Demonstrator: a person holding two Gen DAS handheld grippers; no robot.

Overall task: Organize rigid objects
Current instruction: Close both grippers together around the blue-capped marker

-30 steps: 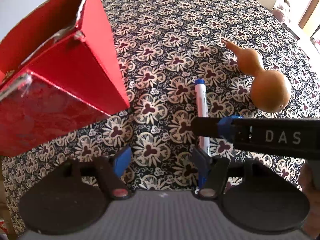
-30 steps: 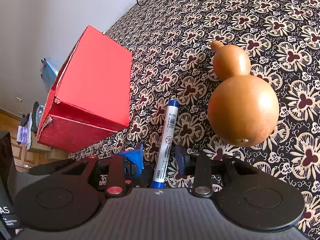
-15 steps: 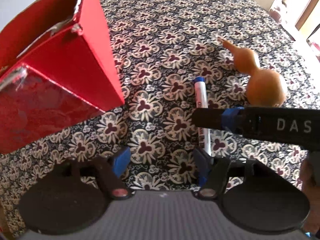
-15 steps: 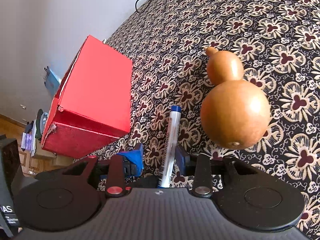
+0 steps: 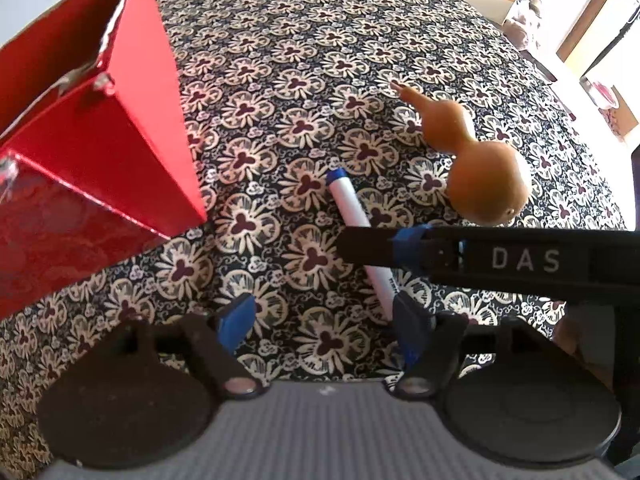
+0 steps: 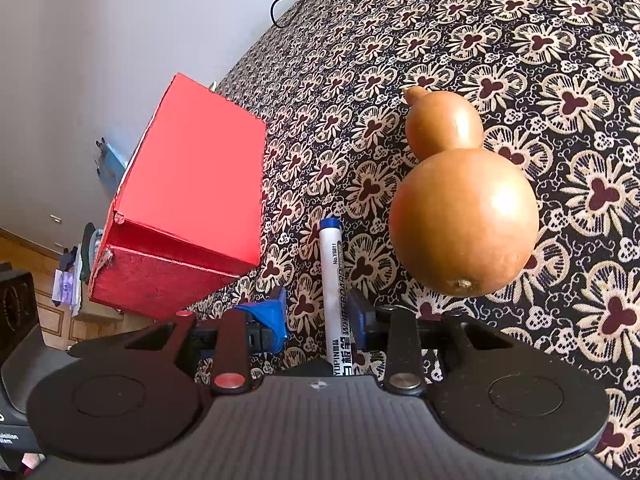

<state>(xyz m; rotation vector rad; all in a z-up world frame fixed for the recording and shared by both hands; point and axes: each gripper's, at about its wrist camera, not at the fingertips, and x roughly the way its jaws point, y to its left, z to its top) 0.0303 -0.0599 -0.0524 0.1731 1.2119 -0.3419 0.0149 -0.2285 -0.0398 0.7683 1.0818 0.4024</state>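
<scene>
Two grippers, one marker: a whiteboard marker [image 6: 333,280] lies flat on the flower-patterned cloth of the surface [image 5: 304,80], between a red box [image 5: 100,152] and a tan gourd [image 6: 460,208].

Key relation: the marker's long axis runs straight ahead along the right gripper [image 6: 318,312], blue cap at the far end, barrel passing between the two blue-padded fingers [image 6: 272,314].

Right fingers: parted, one on each side of the barrel; the right-hand finger looks to be touching or just beside it, the left-hand one stands a little apart. No grip is made yet.

Left gripper [image 5: 324,316]: fingers wide open and holding nothing; the marker's near end lies just beside its right-hand finger [image 5: 408,320].

Nearer hand: the right one, by judgement, since it already straddles the marker.

Pose: the right gripper is held low over the cloth, crossing the left wrist view from the right, over the marker's barrel.

Gourd: lies on its side just right of the marker, apart from it, neck pointing away.

Box: open-topped, well to the left of the marker.

Next move, likely: closing on the barrel squarely, then carrying it left toward the box.
</scene>
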